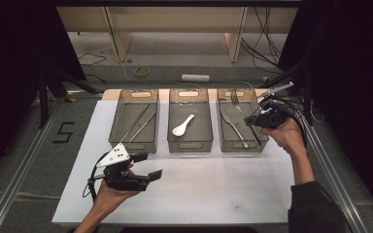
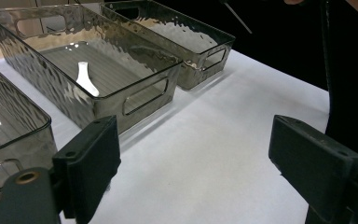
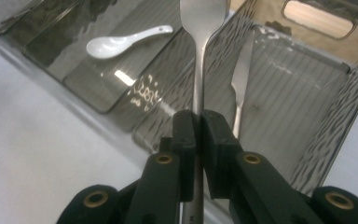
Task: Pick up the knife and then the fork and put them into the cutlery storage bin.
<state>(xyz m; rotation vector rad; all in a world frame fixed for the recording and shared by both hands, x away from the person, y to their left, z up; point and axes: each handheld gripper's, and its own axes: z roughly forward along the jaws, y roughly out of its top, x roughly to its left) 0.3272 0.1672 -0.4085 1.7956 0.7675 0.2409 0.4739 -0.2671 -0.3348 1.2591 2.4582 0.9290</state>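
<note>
Right hand-held gripper (image 3: 198, 135): jaws pinched almost fully together on the thin handle of a fork (image 3: 199, 56), held above the right bin (image 3: 326, 121).
Left hand-held gripper (image 2: 196, 163): jaws wide apart, empty, over the desk (image 2: 205, 154).
Risk: the narrow handle could swivel or slip between the pads.
Risk: the tines could catch the bin wall or knock the knife (image 3: 241, 88) just beyond the gripper.
</note>
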